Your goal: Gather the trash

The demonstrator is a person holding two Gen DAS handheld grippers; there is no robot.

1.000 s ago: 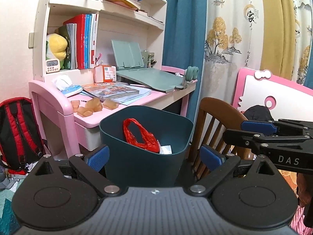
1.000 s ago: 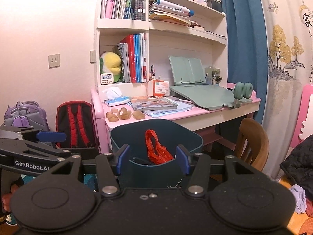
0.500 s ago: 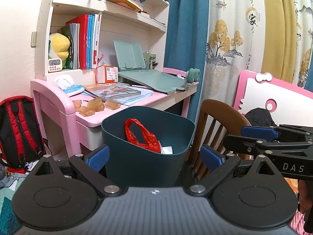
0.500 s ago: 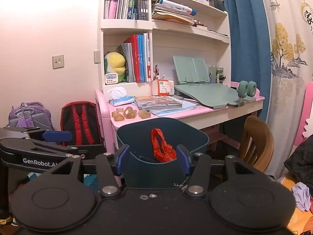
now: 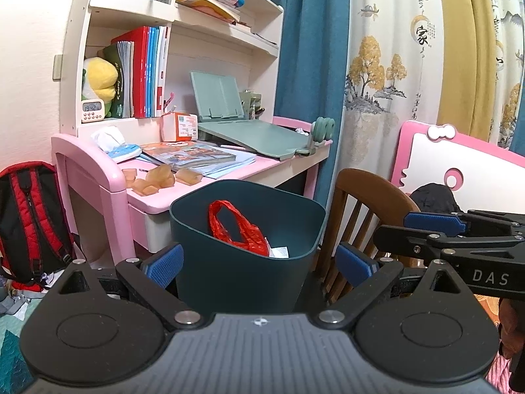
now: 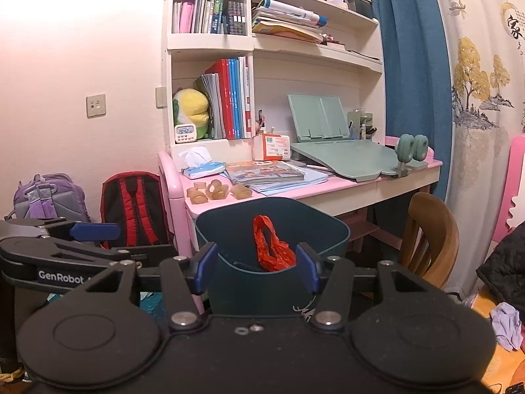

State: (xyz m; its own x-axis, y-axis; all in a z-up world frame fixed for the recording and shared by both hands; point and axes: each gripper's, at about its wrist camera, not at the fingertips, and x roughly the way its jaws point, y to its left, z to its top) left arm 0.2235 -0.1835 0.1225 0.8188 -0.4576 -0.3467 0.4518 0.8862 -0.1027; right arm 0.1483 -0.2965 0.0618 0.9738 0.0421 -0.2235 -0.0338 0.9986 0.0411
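Left wrist view, reading left to right. The red backpack is sitting at the left edge and the pink desk is filling the upper middle. Over the last second both have been sliding slightly right in the right wrist view, so you are panning, not reaching.

Your left gripper is staying spread wide, gripping nothing. The dark teal bin is standing just beyond its pads, in front of the desk. It is already holding a red plastic bag and a white paper scrap (contents unchanged across the frames).

Further right, the wooden chair is standing just beside the bin.

Your right gripper is also staying parted and empty. No pickup is happening yet. My reading is that you are lining up on the bin or still searching for loose trash.
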